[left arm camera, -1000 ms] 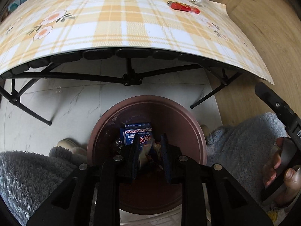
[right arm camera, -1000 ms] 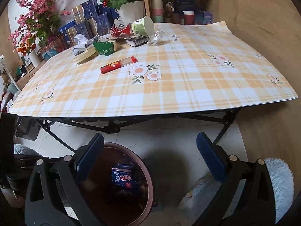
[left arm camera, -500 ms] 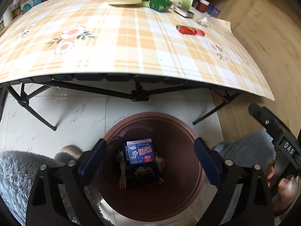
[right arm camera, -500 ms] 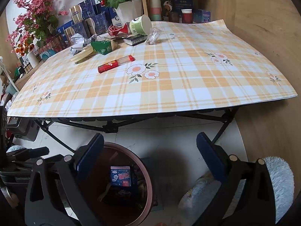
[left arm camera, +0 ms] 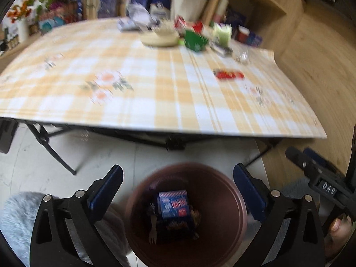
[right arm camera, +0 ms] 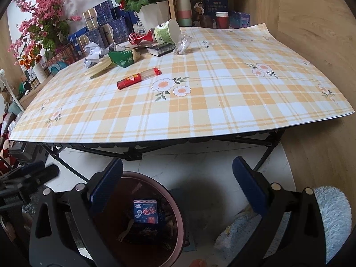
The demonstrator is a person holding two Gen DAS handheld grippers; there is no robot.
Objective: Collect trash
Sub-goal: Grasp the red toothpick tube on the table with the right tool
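A brown trash bin [left arm camera: 235, 195] stands on the floor in front of the table, holding a blue box [left arm camera: 173, 203] and a wooden fork [left arm camera: 153, 233]. My left gripper [left arm camera: 178, 173] hangs above the bin, its jaws opening, with nothing between them. My right gripper [right arm camera: 177, 164] is open and empty, to the right of the bin [right arm camera: 179, 213]. On the plaid table [right arm camera: 222, 115] lie a red tube [right arm camera: 139, 78], a green carton [right arm camera: 123, 59], crumpled paper [right arm camera: 93, 51], a tipped paper cup [right arm camera: 168, 32] and a clear wrapper [right arm camera: 182, 43].
Black folding legs [right arm camera: 133, 154] run under the table's near edge. Flower pots [right arm camera: 153, 11], boxes and cups crowd the back. A wooden wall [right arm camera: 311, 44] closes the right side. Fluffy slippers [right arm camera: 333, 213] flank the bin. A hand [left arm camera: 338, 227] holds the right gripper.
The left gripper, shut on a packet over the bin, has opened wide and let it drop in. It has risen and tilted up, showing more table. The right gripper kept still.
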